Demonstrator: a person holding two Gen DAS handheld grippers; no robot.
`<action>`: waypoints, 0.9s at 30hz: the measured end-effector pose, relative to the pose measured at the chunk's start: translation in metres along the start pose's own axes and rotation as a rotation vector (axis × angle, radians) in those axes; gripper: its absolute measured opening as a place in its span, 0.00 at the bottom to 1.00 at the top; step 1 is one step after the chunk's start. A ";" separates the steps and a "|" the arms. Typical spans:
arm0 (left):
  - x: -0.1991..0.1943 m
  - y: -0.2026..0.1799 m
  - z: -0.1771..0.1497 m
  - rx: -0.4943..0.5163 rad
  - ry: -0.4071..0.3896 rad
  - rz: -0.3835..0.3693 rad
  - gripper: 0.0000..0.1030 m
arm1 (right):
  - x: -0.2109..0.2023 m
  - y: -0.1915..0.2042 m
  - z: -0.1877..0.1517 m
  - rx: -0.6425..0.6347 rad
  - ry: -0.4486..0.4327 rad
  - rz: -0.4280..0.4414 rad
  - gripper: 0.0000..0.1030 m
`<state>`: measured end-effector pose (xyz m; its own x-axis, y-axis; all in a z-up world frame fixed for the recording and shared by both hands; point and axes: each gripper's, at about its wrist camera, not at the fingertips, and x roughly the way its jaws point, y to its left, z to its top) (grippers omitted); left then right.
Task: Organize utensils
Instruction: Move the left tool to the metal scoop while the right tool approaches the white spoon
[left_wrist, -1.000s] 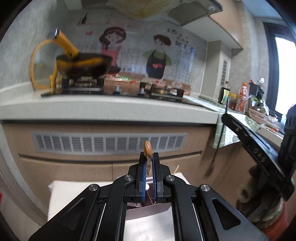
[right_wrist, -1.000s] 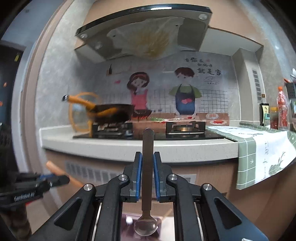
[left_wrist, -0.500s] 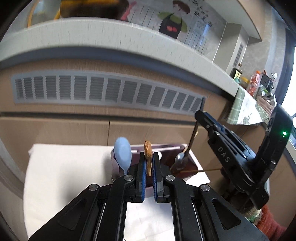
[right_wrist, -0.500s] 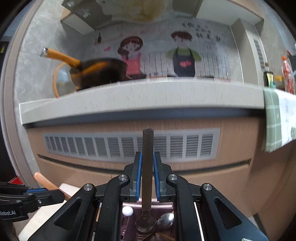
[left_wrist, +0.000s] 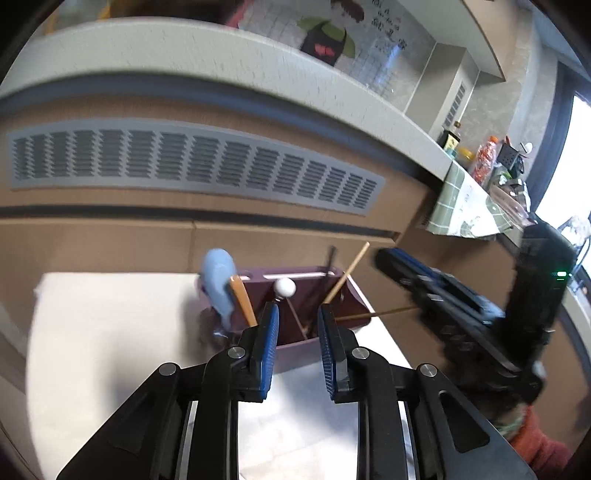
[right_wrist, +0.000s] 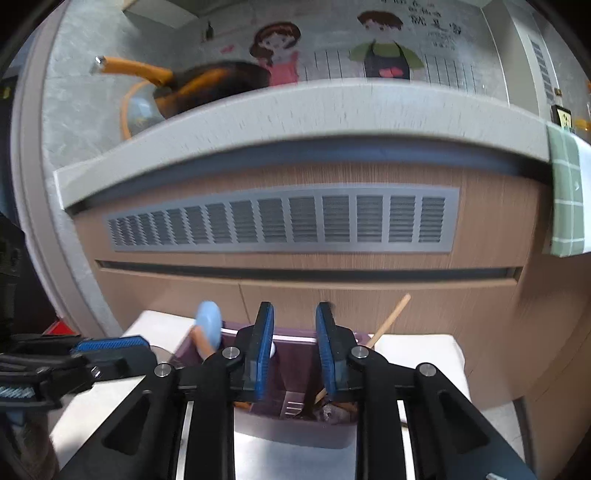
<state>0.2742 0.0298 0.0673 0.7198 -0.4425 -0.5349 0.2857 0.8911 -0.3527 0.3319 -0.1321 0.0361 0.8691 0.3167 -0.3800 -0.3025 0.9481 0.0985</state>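
Above the purple caddy (left_wrist: 317, 345), both claws gape empty: left claw (left_wrist: 295, 325), right claw (right_wrist: 294, 325). Utensils stand upright inside for tidy storage, the blue spoon (left_wrist: 218, 288) at ten o'clock.

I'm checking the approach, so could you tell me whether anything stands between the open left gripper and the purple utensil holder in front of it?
Nothing visible does. The left gripper hangs open just short of the purple utensil holder, with only the white cloth below. The blue spoon, the white-tipped stick and the wooden chopsticks already stand inside the holder.
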 end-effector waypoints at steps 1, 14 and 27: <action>-0.007 -0.002 -0.005 0.009 -0.016 0.009 0.22 | -0.009 0.000 0.000 0.000 -0.009 0.008 0.22; 0.058 0.020 -0.098 0.030 0.338 -0.011 0.22 | -0.094 -0.041 -0.137 -0.045 0.309 0.061 0.24; 0.071 0.068 -0.120 -0.084 0.419 -0.016 0.22 | -0.087 -0.075 -0.199 0.127 0.444 0.050 0.41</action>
<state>0.2690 0.0468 -0.0868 0.3911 -0.4746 -0.7886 0.2296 0.8800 -0.4158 0.2006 -0.2366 -0.1211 0.5942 0.3455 -0.7263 -0.2652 0.9367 0.2286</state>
